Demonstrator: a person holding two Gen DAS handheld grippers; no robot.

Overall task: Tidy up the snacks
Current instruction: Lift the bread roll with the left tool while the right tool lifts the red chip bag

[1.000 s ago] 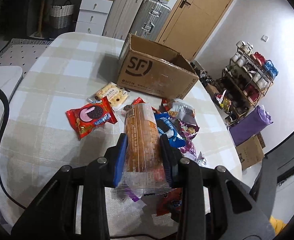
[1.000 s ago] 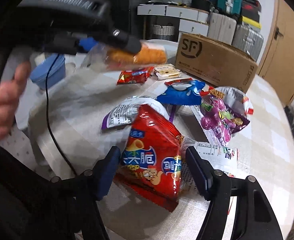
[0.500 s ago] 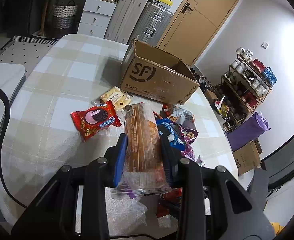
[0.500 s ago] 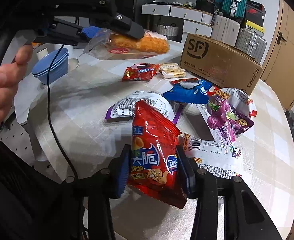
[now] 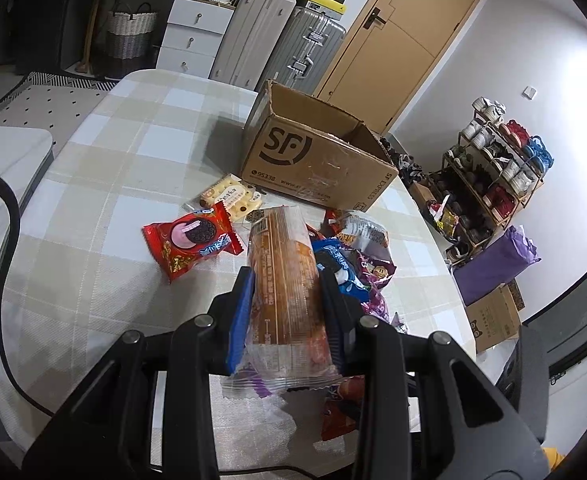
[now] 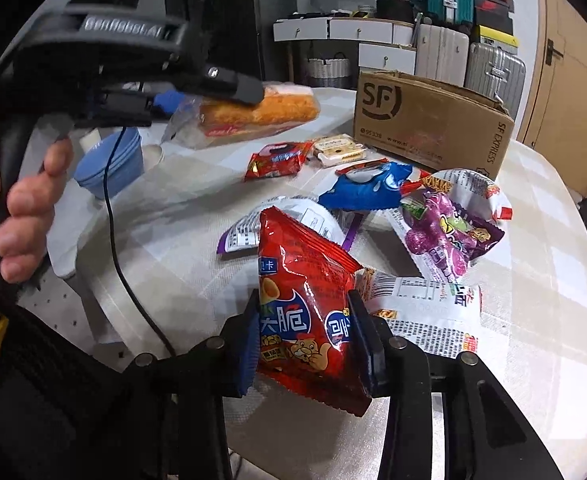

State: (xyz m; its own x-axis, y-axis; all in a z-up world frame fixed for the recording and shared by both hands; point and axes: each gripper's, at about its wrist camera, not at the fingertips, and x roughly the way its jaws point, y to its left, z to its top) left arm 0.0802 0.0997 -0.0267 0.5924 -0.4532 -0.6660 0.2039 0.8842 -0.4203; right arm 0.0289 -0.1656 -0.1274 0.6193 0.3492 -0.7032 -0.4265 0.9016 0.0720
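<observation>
Left wrist view: my left gripper [image 5: 287,316] clamps a clear-wrapped orange cake roll [image 5: 284,280], held above the checked tablecloth [image 5: 93,184]. The SF cardboard box [image 5: 313,160] sits at twelve o'clock, its inside hidden; several packets lie loose, so I judge most sorting remains.

Right wrist view: my right gripper [image 6: 307,342] pinches a red chip bag [image 6: 305,300]. Suitcases [image 6: 493,68] and drawers line the far wall.

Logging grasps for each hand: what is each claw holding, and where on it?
Left claw: clear-wrapped orange pastry, pinched across its near end. Right claw: red chip bag, pinched across its lower half.
</observation>
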